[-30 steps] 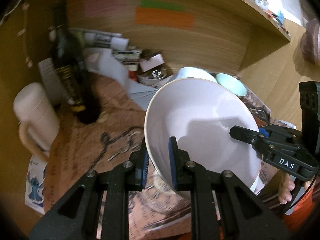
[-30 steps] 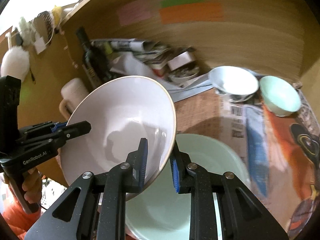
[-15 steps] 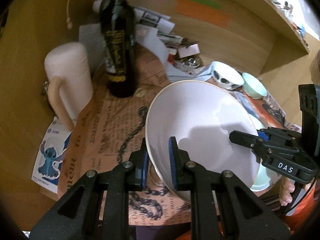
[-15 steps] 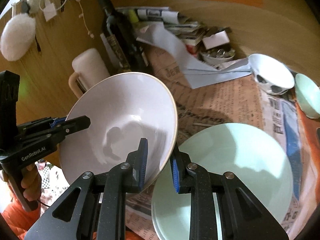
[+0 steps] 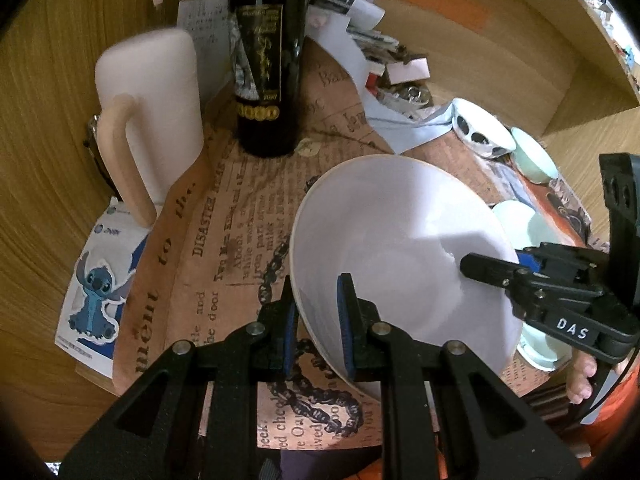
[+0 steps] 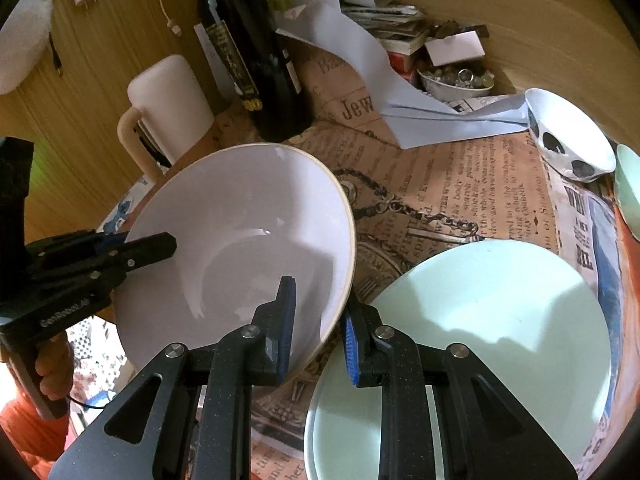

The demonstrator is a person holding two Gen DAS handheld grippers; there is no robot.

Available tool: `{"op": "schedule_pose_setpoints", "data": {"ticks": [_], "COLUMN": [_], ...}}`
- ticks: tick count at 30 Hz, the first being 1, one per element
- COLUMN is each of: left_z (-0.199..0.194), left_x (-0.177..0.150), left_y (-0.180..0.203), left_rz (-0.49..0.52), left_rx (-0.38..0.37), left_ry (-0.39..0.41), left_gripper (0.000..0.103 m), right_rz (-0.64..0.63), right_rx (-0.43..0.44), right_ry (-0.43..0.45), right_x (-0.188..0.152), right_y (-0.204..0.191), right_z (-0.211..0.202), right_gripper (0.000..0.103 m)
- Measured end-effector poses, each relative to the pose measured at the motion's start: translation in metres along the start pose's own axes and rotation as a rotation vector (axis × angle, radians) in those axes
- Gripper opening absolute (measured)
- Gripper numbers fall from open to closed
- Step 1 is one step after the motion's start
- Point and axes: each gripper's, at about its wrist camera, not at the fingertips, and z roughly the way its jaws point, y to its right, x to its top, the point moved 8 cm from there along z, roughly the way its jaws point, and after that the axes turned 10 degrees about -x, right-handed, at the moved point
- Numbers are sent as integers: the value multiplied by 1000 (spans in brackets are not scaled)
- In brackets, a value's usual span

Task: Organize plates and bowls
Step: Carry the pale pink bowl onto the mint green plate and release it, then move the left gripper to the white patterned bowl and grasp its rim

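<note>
White bowl (image 5: 400,248) hiding most of pale green plate (image 5: 538,224) in left wrist view. Plate's near edge (image 6: 460,360) running off bottom of right wrist view. Dark bottle (image 5: 267,60) losing neck at top edge. Small green bowl (image 6: 628,196) clipping at right edge. Contents of small dish (image 6: 456,80) by back wall too small to tell. Sticker (image 5: 94,292) half under newspaper (image 5: 224,240) at table's left edge.

1. Left gripper (image 5: 317,326) pinches the white bowl (image 5: 400,256) by its rim.
2. Right gripper (image 5: 500,270) clamps the bowl's opposite rim.
3. Dark wine bottle (image 5: 266,60) stands behind the bowl.
</note>
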Motion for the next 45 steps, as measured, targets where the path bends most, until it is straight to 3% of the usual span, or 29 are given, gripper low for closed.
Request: {"op": "schedule_pose_setpoints", "data": {"ticks": [11, 17, 25, 28, 36, 45], "left_z": [-2, -25, -55, -57, -24, 57], "left_x": [0, 18, 58, 72, 111, 155], "left_y": [-1, 13, 75, 103, 155, 192], "left_rz": [12, 60, 192, 233, 265, 250], "left_rx": [29, 60, 41, 8, -55, -89], "left_ry": [19, 95, 247, 271, 250, 106], "left_gripper": [18, 22, 64, 77, 81, 81], "right_rz": [-4, 19, 106, 138, 236, 289], "right_rx": [0, -4, -78, -124, -185, -216], "right_ry": [40, 165, 348, 385, 415, 405], "right_x": [6, 18, 30, 32, 32, 38], "right_y": [6, 24, 82, 108, 181, 232], "right_z": [-11, -51, -111, -123, -134, -124], "right_gripper": [23, 25, 51, 54, 60, 61]}}
